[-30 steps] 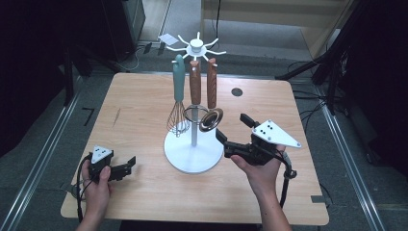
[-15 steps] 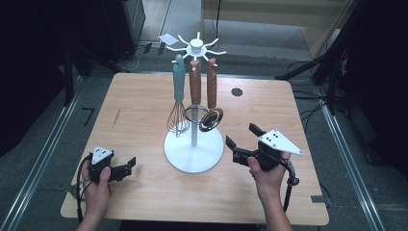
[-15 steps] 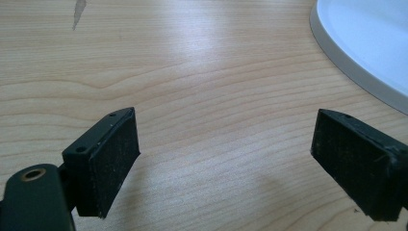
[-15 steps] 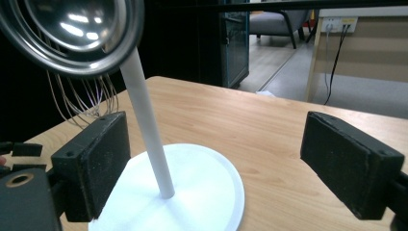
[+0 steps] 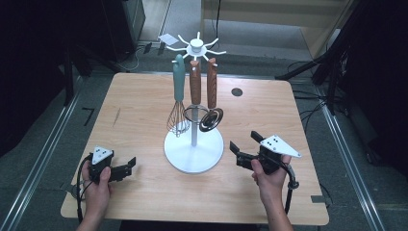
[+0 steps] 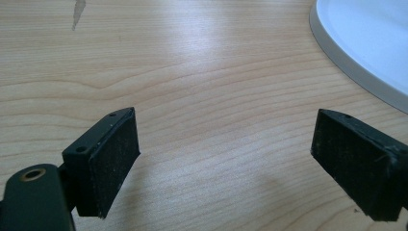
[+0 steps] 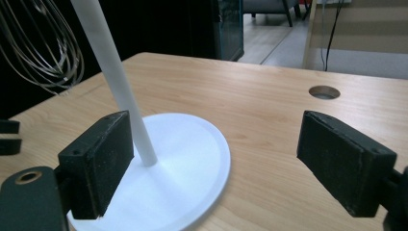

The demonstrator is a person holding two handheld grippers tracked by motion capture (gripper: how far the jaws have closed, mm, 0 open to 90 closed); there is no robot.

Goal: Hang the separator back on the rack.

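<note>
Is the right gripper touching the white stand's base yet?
Apart. In the high view, bare wood shows between the right gripper and the stand's base; its jaws stand open and empty.

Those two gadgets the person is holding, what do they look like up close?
Each is black. The left gripper and right gripper carry a grey three-cornered plate with small dark dots on top and trail a black cable. Their two jaws are blocky, with flat, rough-textured black pads. The forearms are bare, no sleeves.

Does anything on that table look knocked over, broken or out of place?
Nothing stands out. The white utensil stand is upright on the wooden table, with the whisk and two wooden-handled tools hanging straight. Both grippers, left and right, are open and empty.
</note>
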